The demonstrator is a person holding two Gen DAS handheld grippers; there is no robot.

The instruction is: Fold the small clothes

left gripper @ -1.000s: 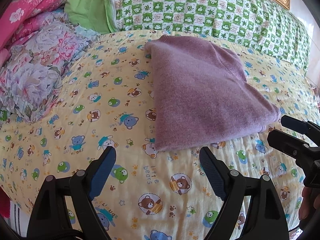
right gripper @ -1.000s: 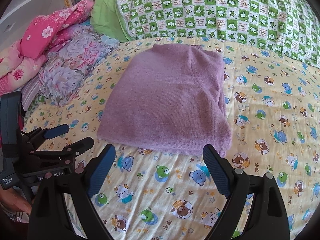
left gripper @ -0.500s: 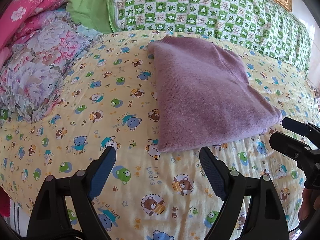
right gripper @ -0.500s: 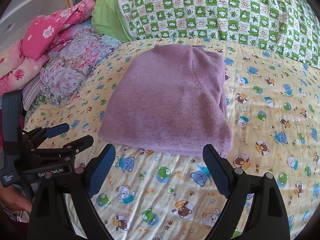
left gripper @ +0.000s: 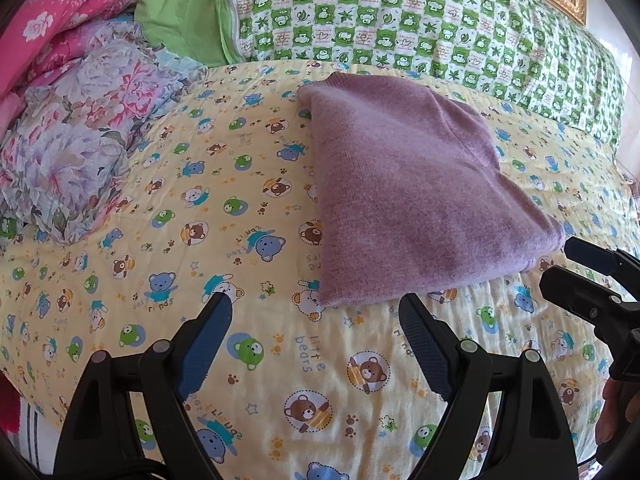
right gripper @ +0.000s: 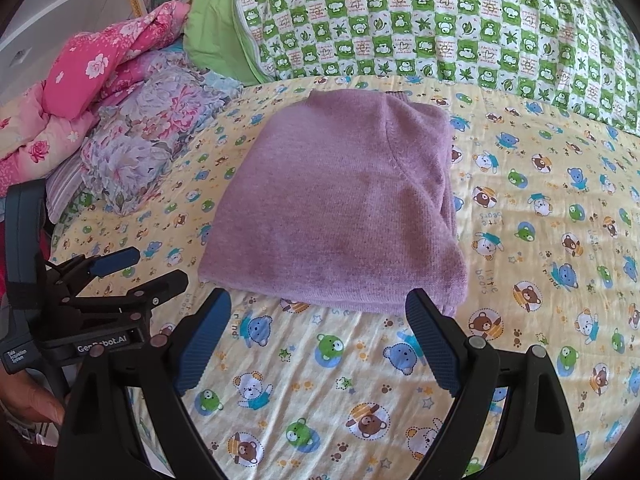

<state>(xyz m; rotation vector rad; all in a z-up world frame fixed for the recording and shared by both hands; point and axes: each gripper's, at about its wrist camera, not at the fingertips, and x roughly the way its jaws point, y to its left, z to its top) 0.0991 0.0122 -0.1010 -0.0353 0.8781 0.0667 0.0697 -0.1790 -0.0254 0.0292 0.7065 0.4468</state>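
Purple knitwear, a small sweater (left gripper: pixel 420 196), lies folded into a compact rectangle on the bed, resting flat on a yellow sheet (left gripper: pixel 248 360) printed with cartoon bears. In the right wrist view the sweater (right gripper: pixel 340 208) shows a curved seam running down its right half and a thicker stack of layers along its right edge. Its near hem sits just beyond the fingertips of both grippers, apart from them.

The left gripper (left gripper: pixel 314 312) hovers over the sheet with its two blue-padded fingers spread wide and nothing between them; its right fingertip is close to the sweater's near edge. The right gripper (right gripper: pixel 318 308) is likewise released, its fingers splayed to either side of the sweater's near hem and holding nothing. Each gripper shows in the other's camera: the right one at the right edge of the left wrist view, near the sweater's near right corner, and the left one at the left edge of the right wrist view, near the sweater's near left corner, with part of a hand below it.

Behind the sweater a green-and-white checked pillow (right gripper: pixel 440 28) runs across the head of the bed. To the left lie a folded floral quilt (left gripper: pixel 80 148) and a pink flowered blanket (right gripper: pixel 100 68).
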